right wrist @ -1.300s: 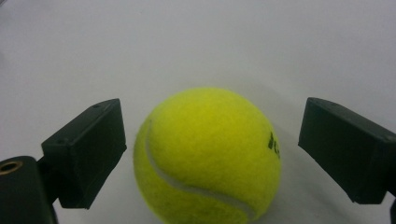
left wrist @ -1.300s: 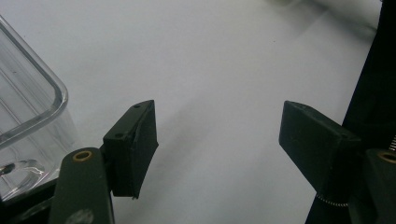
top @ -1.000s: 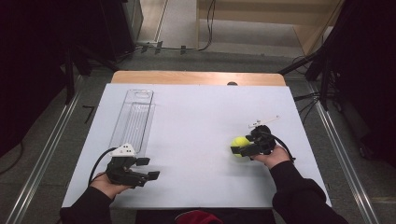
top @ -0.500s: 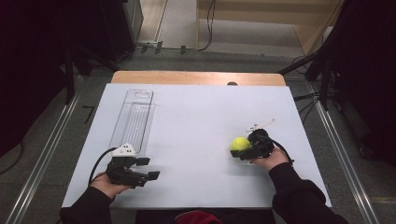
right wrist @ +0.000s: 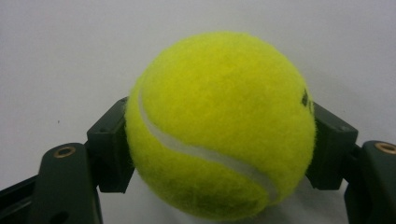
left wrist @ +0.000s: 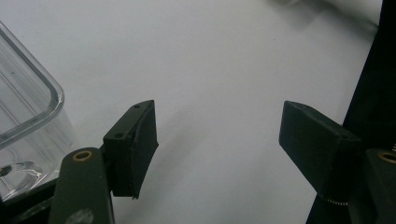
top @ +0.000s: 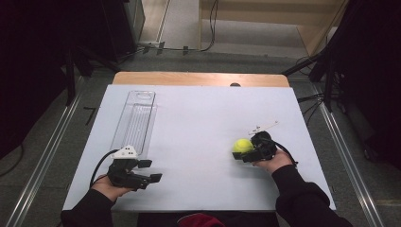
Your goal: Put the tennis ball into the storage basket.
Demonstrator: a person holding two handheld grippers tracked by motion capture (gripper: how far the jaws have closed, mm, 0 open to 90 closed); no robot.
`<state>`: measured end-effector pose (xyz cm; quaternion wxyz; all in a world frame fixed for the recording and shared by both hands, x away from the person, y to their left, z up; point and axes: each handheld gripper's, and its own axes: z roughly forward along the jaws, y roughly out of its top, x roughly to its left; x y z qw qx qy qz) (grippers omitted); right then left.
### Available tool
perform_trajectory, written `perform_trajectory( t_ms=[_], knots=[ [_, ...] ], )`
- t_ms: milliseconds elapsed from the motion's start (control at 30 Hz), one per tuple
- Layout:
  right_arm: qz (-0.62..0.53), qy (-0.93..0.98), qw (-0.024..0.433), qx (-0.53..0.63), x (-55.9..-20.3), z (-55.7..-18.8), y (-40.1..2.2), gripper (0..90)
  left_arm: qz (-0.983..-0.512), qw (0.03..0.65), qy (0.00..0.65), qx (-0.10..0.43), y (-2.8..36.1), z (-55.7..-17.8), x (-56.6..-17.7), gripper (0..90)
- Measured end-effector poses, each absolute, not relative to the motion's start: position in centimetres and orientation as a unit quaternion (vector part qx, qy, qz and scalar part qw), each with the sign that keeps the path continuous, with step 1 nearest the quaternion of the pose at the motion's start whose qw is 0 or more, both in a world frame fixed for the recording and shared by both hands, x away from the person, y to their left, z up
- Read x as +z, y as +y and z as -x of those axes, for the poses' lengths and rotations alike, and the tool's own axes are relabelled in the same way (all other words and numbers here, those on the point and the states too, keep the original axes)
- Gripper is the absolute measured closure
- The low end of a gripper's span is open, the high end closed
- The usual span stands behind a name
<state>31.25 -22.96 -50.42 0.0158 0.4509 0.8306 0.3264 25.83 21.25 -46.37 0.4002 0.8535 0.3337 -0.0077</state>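
High view: a white bench (top: 198, 123) carries a clear plastic tray (top: 135, 120) lying lengthwise at its left part, a small white stick-like item (top: 263, 126) at right, and a yellow tennis ball (top: 242, 145) right of centre, toward the near edge. The right gripper (top: 242, 153), held in the person's right hand (top: 272, 161), lies low over the bench with its fingers set at either side of the ball; these fingers have just been closing, with the ball between them. The left gripper (top: 152, 171), held in the left hand (top: 111, 187), sits near the front left corner, just beyond the near end of the tray, well apart from the ball; a black cable loops from its rear. Left gripper view: the two black fingers (left wrist: 133, 144) stand wide apart with bare white bench between them; a rounded corner of the clear tray (left wrist: 25, 121) shows at the left edge, just beside the left finger. Right gripper view: the tennis ball (right wrist: 219, 126), with its white seam curving across the lower face, sits between the two black fingers (right wrist: 109, 149), which press on its left and right flanks; the ball is gripped, low over the white bench surface.
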Motion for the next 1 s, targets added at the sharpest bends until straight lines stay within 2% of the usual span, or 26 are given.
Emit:
perform_trajectory(
  t_ms=[400,1000],
  knots=[
    [-0.457,0.827,0.001,0.326,-50.2,-31.5,-23.1,23.3,-0.853,0.401,0.333,-0.008,21.3,-25.8,-46.4,28.5],
    [-0.459,0.812,0.013,0.360,-48.7,-31.0,-23.3,23.3,-0.855,0.398,0.333,-0.009,21.3,-25.8,-46.4,28.5]
  ],
)
